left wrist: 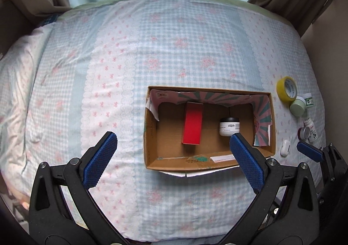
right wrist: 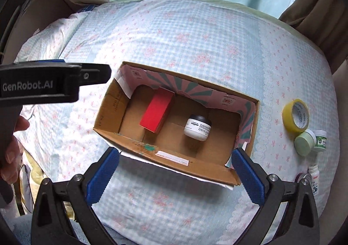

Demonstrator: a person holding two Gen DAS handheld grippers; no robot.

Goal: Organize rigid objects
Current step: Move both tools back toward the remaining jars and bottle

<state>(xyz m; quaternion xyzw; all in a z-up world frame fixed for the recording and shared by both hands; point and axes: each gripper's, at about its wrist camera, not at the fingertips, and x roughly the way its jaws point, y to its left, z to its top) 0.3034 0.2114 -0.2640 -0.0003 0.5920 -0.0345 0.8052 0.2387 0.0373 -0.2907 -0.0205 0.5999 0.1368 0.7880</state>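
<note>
The left gripper (left wrist: 173,138) has its jaws spread wide, blue ribbed pads (left wrist: 100,157) facing inward with nothing between them. The right gripper (right wrist: 175,154) is likewise spread wide and holds nothing. In the right wrist view the left gripper's black body lies to the left of the right gripper, level and pointing rightward, with the person's left hand (right wrist: 9,155) gripping behind it.

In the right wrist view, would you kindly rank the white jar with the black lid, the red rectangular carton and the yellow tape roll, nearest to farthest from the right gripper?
1. White jar with black lid: inside the cardboard box, just ahead of the right gripper.
2. Red rectangular carton: inside the box, ahead-left.
3. Yellow tape roll: outside the box, far right on the bedspread.
</note>
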